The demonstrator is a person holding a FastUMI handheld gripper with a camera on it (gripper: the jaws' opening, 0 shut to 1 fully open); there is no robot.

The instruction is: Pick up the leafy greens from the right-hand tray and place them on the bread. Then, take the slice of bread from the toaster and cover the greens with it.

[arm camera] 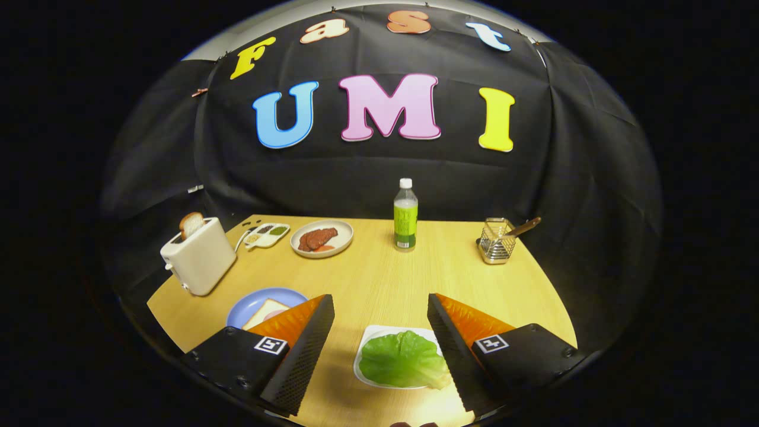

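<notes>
wooden bench carries leafy greens on a white tray between the fingers of the released tool (bread upright in the toaster).

Leafy greens on tray, toaster far left.

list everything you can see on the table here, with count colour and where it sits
leafy greens: 1, green, on the white tray between the fingers
white tray: 1, white, near edge
blue plate: 1, blue, left of the tray, holds a bread slice
toaster: 1, cream, far left, a bread slice in its slot
condiment dish: 1, white, behind the toaster
plate of meat: 1, white, mid-back
bottle: 1, green, centre back
wire holder: 1, metal, right back
table: 1, wooden
hand-held gripper: 1, open, fingers either side of the greens
</notes>
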